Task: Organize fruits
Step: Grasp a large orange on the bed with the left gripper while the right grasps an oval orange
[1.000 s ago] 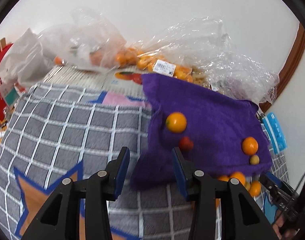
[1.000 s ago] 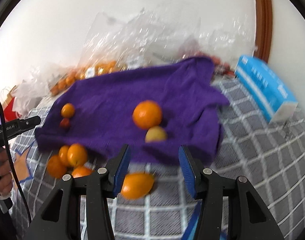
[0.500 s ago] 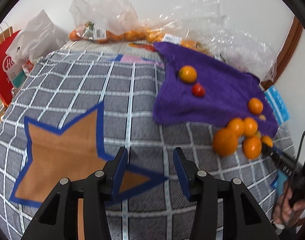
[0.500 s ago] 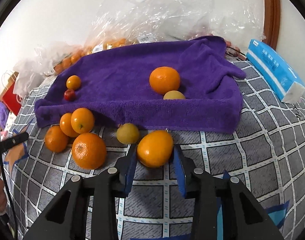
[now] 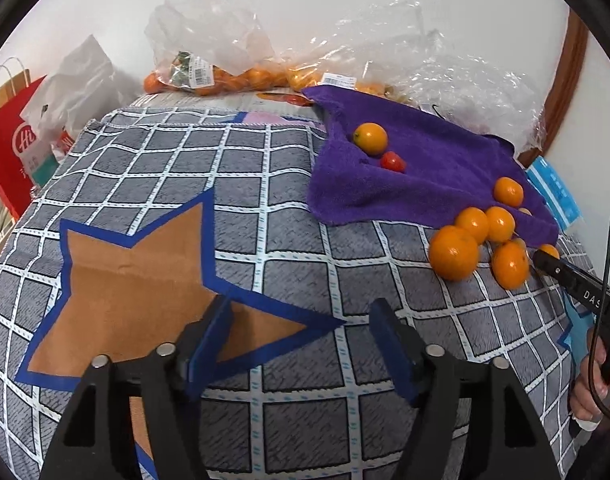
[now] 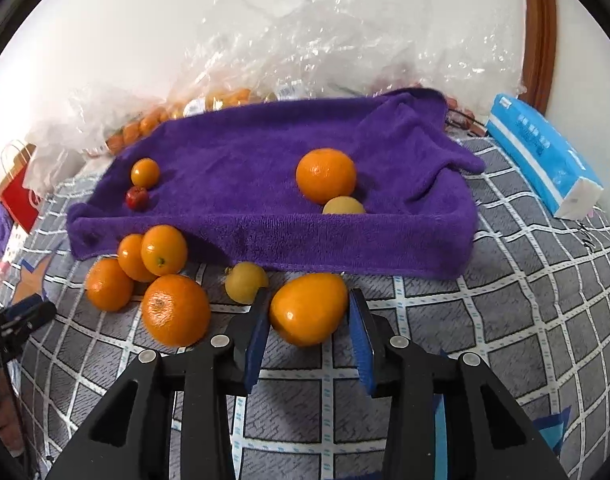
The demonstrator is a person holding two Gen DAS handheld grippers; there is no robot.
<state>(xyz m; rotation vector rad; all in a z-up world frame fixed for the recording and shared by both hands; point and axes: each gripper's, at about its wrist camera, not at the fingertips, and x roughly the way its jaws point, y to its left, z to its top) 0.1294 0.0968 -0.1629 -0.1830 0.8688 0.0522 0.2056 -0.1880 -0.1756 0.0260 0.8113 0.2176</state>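
In the right wrist view an oval orange [image 6: 309,308] lies on the checked cloth just in front of the purple towel [image 6: 265,184]. My right gripper [image 6: 307,306] has both blue pads against its sides, and its jaws are opening slightly. Left of it sit a big orange [image 6: 176,310], a small yellow fruit [image 6: 245,282] and a cluster of oranges [image 6: 161,252]. On the towel rest an orange [image 6: 326,175], a yellow fruit [image 6: 343,206], a small orange [image 6: 145,173] and a red tomato [image 6: 137,198]. My left gripper [image 5: 300,312] hovers over the star pattern, jaws opening, nothing between them.
A grey checked cloth with an orange star [image 5: 137,264] covers the surface. Clear plastic bags of oranges [image 5: 209,76] line the wall behind the towel. A blue tissue pack [image 6: 541,156] lies at the right and a red paper bag [image 5: 21,152] at the left. A person's hand [image 5: 589,392] holds the right gripper.
The left gripper swung from the towel's edge to above the star pattern and its jaws widened. The right gripper came down around the oval orange and closed onto it.
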